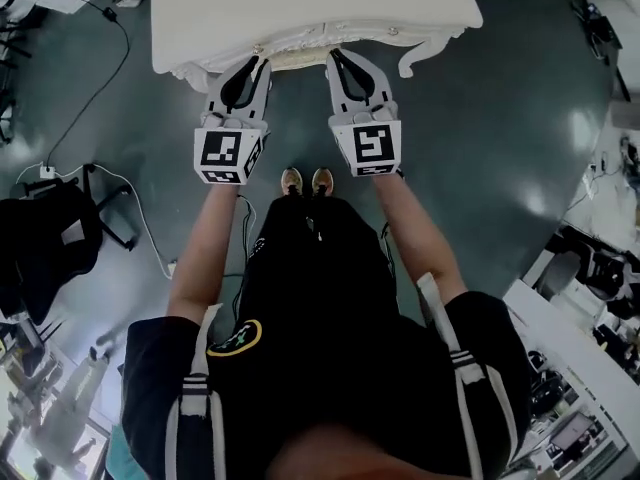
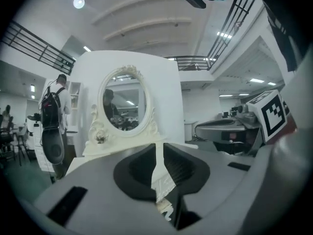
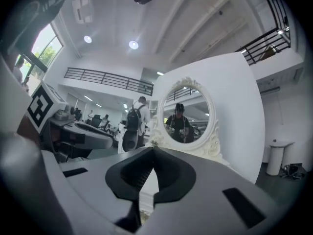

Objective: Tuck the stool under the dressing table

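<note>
Left gripper [image 1: 257, 65] — jaws are drawn in to a thin slit. Carved white trim [image 2: 162, 182] is seen through it, but a pinch on it can't be confirmed. The tips are set against the front edge of the dressing table [image 1: 310, 3], with the left front leg [image 1: 187, 72] off to the outer side.

Right gripper [image 1: 336, 58] — jaws are closed, pads met at the tips. The tips are likewise set at the front edge, with the right front leg [image 1: 414, 62] off to its outer side.

The table is placed directly ahead of both tongs. Its long axis is run crosswise to them, left to right, with the front turned toward the tongs. An oval mirror [image 3: 188, 112] is stood upright at the far side, faced back at them.

Stool is not seen in any view; the space beneath is covered by the tabletop.
</note>
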A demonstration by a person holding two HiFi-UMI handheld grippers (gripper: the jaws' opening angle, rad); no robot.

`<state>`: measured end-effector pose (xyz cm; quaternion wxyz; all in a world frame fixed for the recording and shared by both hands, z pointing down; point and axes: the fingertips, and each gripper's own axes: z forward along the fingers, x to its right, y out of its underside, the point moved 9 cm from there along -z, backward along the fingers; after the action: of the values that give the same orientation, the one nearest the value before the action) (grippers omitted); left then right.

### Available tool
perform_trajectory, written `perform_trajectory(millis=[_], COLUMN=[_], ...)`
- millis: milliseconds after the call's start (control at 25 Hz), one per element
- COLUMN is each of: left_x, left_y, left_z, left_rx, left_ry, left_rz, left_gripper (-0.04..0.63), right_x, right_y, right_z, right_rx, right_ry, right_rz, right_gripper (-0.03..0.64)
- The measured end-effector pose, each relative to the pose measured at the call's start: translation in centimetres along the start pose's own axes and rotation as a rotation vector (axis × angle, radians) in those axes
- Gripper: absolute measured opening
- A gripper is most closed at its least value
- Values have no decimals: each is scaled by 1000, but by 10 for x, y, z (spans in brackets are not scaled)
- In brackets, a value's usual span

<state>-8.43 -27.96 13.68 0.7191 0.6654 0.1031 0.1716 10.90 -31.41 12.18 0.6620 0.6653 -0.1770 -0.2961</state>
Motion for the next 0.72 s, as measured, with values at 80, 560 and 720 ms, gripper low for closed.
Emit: perform_trajectory(millis=[80,560,720], left_x=[4,7,1], left_y=[-30,-102,-109], left_z=[-11,-51,-50], left_rx=[17,94,117], left_ry=[64,143,136], left_rz=[14,52,74], left_gripper=[44,28,28], right_x=[-2,-20,-22], right_y=[-29,-99,-102], right_z=[-12,-36,-30], right_rx=[30,72,74], right_ry=[-31,-152,-159], right_rz=[-21,-40,-42], right_gripper=[21,21,21])
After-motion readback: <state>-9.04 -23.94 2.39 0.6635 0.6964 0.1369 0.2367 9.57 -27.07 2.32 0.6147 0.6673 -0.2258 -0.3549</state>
